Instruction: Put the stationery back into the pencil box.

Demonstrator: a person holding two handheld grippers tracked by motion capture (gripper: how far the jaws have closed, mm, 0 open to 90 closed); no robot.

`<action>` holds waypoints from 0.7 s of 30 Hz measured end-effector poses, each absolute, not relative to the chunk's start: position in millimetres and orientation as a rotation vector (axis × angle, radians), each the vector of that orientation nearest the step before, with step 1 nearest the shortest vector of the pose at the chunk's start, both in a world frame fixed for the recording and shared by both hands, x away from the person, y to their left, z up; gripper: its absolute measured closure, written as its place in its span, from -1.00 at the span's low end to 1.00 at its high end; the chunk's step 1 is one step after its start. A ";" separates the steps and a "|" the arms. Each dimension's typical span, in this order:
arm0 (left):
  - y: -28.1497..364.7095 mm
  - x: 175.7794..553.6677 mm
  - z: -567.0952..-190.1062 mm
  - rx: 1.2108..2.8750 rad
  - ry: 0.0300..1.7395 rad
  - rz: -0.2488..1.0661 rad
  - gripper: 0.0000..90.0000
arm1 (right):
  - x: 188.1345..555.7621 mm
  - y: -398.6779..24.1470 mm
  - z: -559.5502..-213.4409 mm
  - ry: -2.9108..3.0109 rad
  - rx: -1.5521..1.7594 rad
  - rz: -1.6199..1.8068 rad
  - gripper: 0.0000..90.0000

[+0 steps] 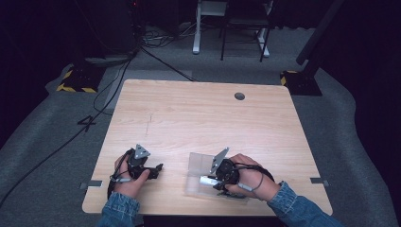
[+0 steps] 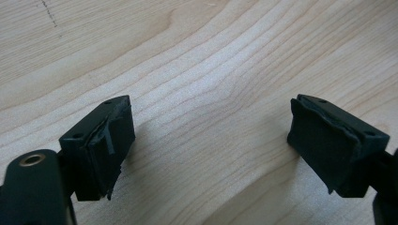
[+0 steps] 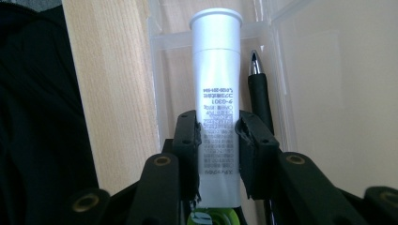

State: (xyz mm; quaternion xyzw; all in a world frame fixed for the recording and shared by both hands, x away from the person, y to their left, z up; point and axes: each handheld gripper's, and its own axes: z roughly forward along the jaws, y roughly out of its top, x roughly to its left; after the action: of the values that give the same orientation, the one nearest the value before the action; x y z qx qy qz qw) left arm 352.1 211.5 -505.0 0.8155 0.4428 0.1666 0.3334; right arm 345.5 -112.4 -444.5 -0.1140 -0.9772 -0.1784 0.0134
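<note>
Silver tube (image 3: 216,93) w/ black print, black pen (image 3: 259,96), clear box (image 3: 286,70), pale wood-grain table (image 1: 189,113).

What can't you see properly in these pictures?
- The tiny print on the white tube in the right gripper view: too small and blurry to read.
- The black pen: its lower part is hidden behind the right gripper.
- The tube's bottom end: cut off by the picture's lower edge.
- In the high view, what lies inside the clear box: hidden by the hand and gripper.
</note>
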 end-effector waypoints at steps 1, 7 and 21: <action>211.5 352.1 -505.0 2.129 1.156 0.435 -0.67 | 347.0 -111.1 -446.5 -3.043 -0.349 -0.547 0.58; 211.6 352.1 -505.0 2.130 1.156 0.435 -0.67 | 349.6 -109.9 -450.1 -3.060 -0.339 -0.543 0.58; 211.5 352.1 -505.0 2.130 1.155 0.435 -0.67 | 351.6 -112.4 -460.1 -3.054 -0.360 -0.571 0.58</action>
State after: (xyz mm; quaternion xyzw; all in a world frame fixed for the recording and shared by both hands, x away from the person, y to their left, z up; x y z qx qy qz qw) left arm 352.1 211.5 -505.0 0.8157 0.4425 0.1666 0.3334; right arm 351.6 -112.4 -460.1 -0.1151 -0.9764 -0.1824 0.0071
